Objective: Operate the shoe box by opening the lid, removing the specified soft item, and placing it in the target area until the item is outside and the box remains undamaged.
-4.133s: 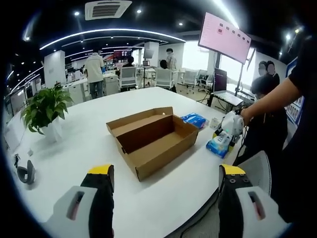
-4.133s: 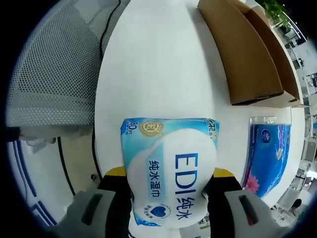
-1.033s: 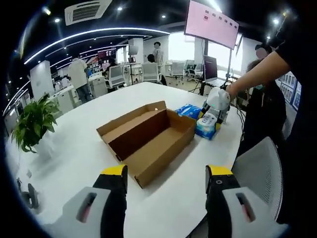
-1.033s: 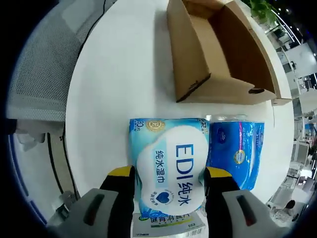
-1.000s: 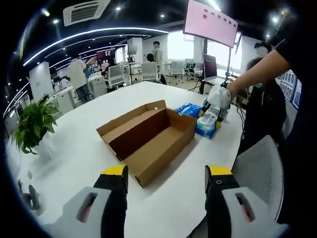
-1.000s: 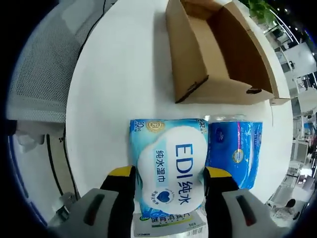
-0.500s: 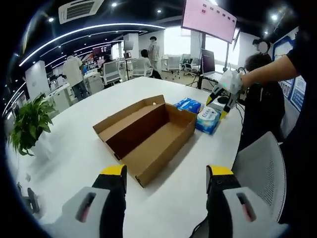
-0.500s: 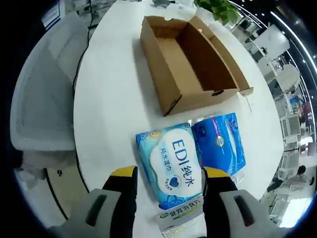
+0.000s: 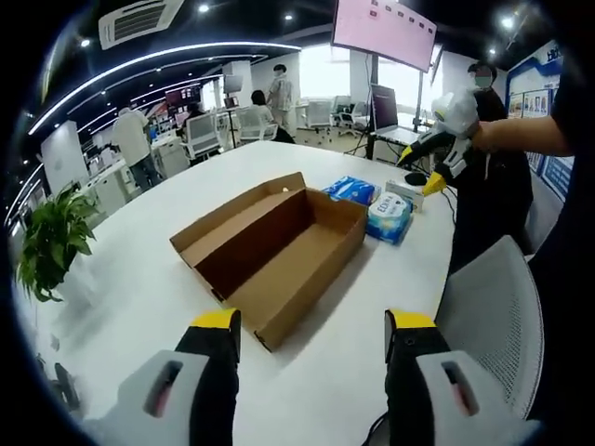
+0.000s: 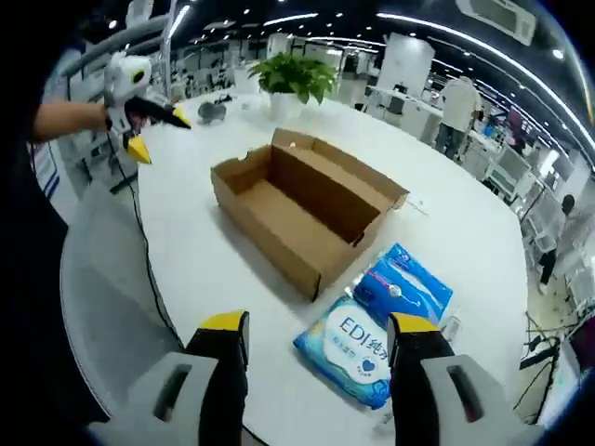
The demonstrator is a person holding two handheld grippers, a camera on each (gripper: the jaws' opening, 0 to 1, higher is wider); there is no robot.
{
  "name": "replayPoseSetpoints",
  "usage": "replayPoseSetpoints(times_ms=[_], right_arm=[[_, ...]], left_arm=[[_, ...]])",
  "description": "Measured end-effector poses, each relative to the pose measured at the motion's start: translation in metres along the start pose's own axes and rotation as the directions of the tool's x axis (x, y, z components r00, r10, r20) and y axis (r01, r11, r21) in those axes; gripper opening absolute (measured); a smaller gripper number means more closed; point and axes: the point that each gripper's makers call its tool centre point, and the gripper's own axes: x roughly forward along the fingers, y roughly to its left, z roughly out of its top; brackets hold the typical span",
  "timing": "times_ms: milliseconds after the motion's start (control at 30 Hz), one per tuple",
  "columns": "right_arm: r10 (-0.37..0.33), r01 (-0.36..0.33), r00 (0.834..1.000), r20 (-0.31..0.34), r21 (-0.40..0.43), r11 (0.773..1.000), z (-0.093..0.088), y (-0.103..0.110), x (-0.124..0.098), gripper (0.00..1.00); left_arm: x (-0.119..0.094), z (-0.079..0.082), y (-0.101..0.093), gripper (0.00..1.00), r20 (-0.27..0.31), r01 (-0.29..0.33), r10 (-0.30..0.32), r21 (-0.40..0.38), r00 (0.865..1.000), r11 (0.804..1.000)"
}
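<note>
The right gripper (image 10: 316, 344) hangs above the white table (image 10: 186, 223) with its jaws spread and nothing between them, and the left gripper (image 9: 311, 339) is likewise spread and empty over the table's near edge. The EDI wet-wipe pack (image 10: 358, 358) lies flat on the table outside the shoe box (image 10: 302, 209), touching a blue tissue pack (image 10: 404, 288) just beside the box's end. The box stands open with its lid folded back and its inside bare.

The brown cardboard shoe box (image 9: 279, 251) (image 10: 302, 209) sits open and empty on the white counter (image 9: 139, 279) (image 10: 214, 269), lid folded back, with the light-blue EDI wipes pack (image 9: 389, 216) (image 10: 358, 348) lying flat just beside its end.
</note>
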Motion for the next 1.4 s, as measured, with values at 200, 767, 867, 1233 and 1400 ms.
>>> replayPoseSetpoints(times_ms=[200,767,867,1233,1400], right_arm=[[-0.084,0.07,0.98,0.179,0.082,0.994,0.032,-0.005,-0.026,0.61],[-0.272,0.201,0.914,0.3,0.247,0.948,0.071,-0.009,-0.07,0.7],[-0.295,0.239,0.906,0.304,0.209,0.948,0.084,-0.012,-0.078,0.68],[-0.31,0.275,0.908,0.283,0.157,0.949,0.114,-0.015,-0.089,0.6],[-0.342,0.349,0.904,0.255,0.022,0.937,0.112,-0.027,-0.086,0.53]], left_arm=[[0.01,0.001,0.004,0.6,-0.018,0.009,-0.008,0.033,1.0,0.999],[0.052,-0.007,0.029,0.5,-0.152,0.06,-0.028,0.211,0.988,0.976],[0.06,-0.013,0.031,0.5,-0.199,0.079,-0.04,0.194,0.979,0.978],[0.087,-0.027,0.03,0.42,-0.239,0.139,-0.106,0.127,0.965,0.982],[0.094,-0.043,0.032,0.38,-0.321,0.165,-0.092,0.208,0.943,0.964]])
